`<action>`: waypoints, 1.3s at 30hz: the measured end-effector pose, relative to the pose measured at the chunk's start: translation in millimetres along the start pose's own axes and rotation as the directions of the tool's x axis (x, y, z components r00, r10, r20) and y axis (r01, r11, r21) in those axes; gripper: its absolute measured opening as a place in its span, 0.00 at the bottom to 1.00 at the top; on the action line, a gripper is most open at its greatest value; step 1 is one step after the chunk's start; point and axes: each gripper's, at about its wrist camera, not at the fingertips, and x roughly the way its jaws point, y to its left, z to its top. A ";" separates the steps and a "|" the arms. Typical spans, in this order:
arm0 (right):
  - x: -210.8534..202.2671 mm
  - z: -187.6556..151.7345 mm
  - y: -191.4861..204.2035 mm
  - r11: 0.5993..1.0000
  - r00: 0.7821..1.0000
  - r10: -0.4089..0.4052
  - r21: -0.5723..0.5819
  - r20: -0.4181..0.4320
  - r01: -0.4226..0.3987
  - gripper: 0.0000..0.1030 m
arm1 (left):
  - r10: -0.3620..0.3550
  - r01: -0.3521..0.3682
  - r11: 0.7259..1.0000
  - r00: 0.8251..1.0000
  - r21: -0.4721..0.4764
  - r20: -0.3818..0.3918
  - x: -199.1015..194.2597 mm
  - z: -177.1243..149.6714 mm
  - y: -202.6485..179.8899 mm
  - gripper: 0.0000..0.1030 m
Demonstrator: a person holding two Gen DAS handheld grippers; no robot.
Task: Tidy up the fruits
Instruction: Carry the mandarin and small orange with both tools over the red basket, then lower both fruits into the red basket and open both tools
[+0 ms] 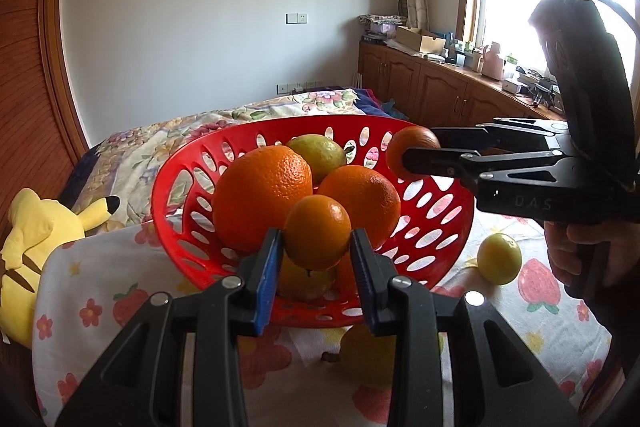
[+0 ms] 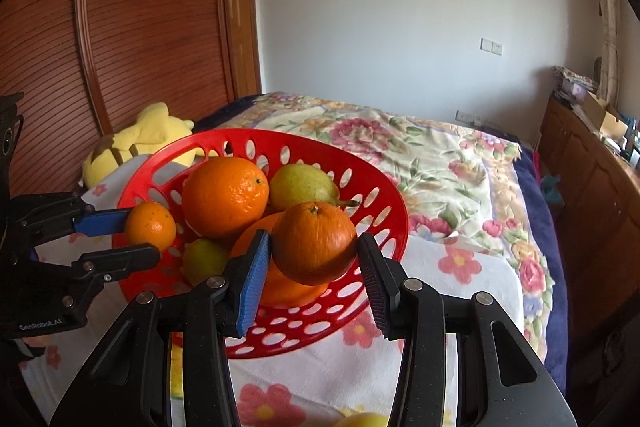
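I had the left tool (image 1: 317, 259) clamped on a small orange (image 1: 317, 231) and the right tool (image 2: 314, 269) on a bigger orange (image 2: 314, 243), both mid-frame over the red basket (image 2: 394, 223). I judged lowering before releasing wisest, into gaps.

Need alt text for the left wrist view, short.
The left gripper clamps a small orange mandarin above a red perforated plastic basket holding two large oranges and a green pear. At right, the right gripper holds a darker orange fruit over the rim.

Left tongs (image 1: 317, 254) and right tongs (image 2: 314, 259) both clamped
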 end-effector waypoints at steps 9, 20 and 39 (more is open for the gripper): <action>-0.9 1.1 0.4 1.000 1.000 0.000 -0.002 0.010 0.000 0.44 | -0.005 0.005 1.000 1.000 0.006 -0.013 10.3 1.7 -0.2 0.32; -35.3 -17.1 -8.3 0.998 0.999 -0.020 0.055 0.038 0.017 0.45 | -0.017 0.017 1.000 1.000 0.014 0.002 7.7 3.9 -5.1 0.32; -65.3 -83.0 -21.6 0.984 0.996 -0.088 0.153 -0.023 0.091 0.50 | -0.062 0.062 0.998 0.997 0.010 0.043 -39.5 -28.8 -16.3 0.49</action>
